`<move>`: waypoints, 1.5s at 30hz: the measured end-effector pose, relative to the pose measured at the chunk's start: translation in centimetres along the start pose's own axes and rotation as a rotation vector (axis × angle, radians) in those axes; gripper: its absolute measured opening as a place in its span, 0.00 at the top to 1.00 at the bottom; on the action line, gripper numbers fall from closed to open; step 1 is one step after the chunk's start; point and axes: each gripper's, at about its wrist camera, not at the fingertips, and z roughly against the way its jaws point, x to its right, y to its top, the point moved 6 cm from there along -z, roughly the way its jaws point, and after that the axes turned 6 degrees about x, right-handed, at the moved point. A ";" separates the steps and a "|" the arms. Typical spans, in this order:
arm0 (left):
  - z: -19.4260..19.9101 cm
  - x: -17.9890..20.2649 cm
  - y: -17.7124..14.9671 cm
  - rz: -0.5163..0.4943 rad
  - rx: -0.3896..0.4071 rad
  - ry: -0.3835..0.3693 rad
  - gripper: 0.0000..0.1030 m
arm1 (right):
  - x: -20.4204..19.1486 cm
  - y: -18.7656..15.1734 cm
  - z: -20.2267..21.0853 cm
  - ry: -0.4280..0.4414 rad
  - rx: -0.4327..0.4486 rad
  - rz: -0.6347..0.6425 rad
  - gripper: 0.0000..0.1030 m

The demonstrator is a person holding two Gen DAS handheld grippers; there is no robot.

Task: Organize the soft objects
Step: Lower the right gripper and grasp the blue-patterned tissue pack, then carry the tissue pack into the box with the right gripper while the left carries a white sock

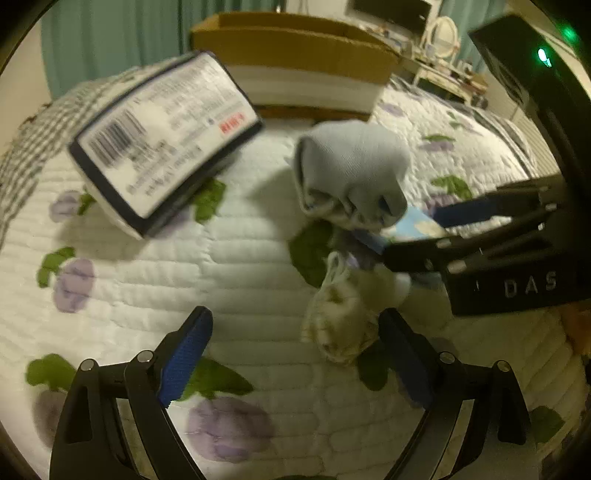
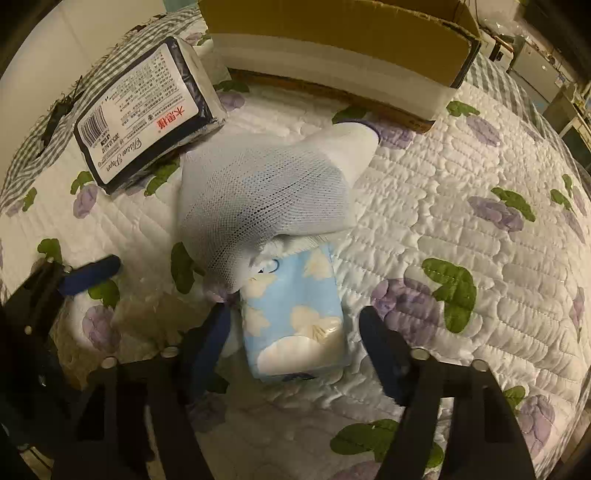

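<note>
A light blue sock lies on the quilt, draped over the far end of a blue tissue pack with cloud print. My right gripper is open with its jaws either side of the pack, not closed on it. In the left wrist view the sock lies bunched beside the right gripper. A cream crumpled soft item lies against my open left gripper's right finger. A dark-edged tissue pack with a barcode label lies at the left; it also shows in the right wrist view.
An open cardboard box stands at the back on the floral quilt. A grey checked cloth lies at the far left. Furniture and a mirror stand behind the bed at the right.
</note>
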 end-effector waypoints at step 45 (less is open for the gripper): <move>13.4 -2.2 12.9 -0.172 0.334 0.020 0.72 | -4.0 6.2 20.6 -0.177 0.546 -0.028 0.55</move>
